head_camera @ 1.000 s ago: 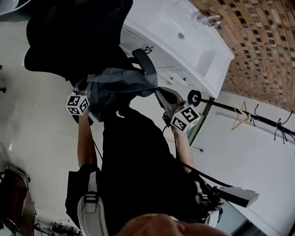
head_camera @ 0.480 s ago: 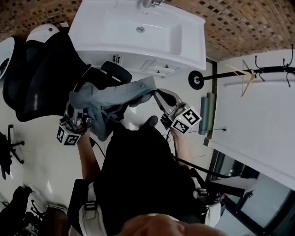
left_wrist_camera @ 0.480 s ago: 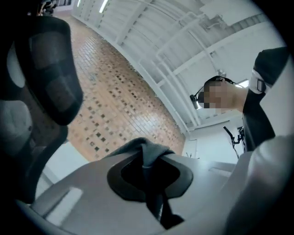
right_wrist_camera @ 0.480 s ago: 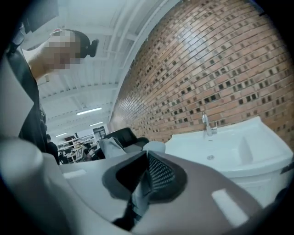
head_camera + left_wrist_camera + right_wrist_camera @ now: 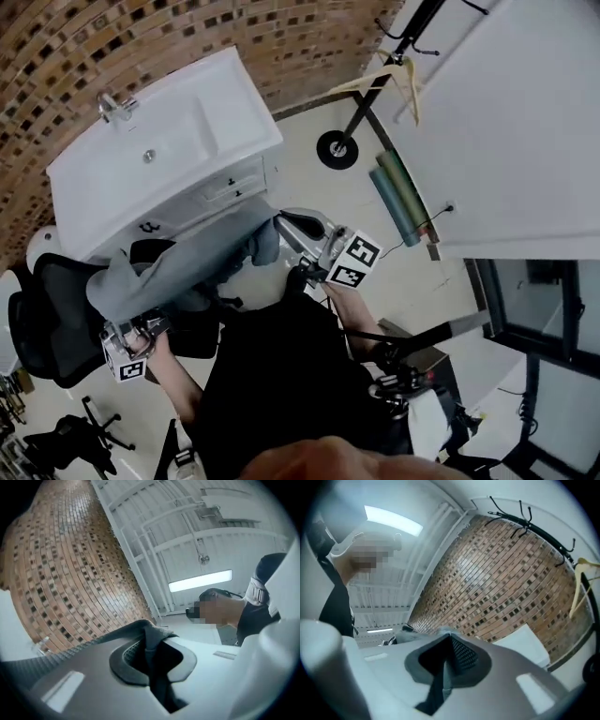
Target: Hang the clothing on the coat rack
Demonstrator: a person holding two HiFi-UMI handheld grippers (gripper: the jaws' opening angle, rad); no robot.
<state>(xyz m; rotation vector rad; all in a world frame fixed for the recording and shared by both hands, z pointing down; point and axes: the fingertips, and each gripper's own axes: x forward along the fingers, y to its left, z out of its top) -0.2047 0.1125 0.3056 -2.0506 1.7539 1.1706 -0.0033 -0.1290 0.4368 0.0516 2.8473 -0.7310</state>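
The head view alone shows the whole garment (image 5: 178, 272), a grey span from the left gripper (image 5: 133, 336) at 8 o'clock to the right gripper (image 5: 298, 230) near centre. Each gripper view shows its fingers clenched on a fold. The right gripper view catches the rack (image 5: 525, 520) at 1 o'clock; the left does not. Bare floor (image 5: 314, 192) separates right gripper and rack; the sink (image 5: 159, 141) edge is close at 11.

No words, numbers or brands can be read. The right cube (image 5: 352, 262) and left cube (image 5: 125, 367) show only black-and-white squares.
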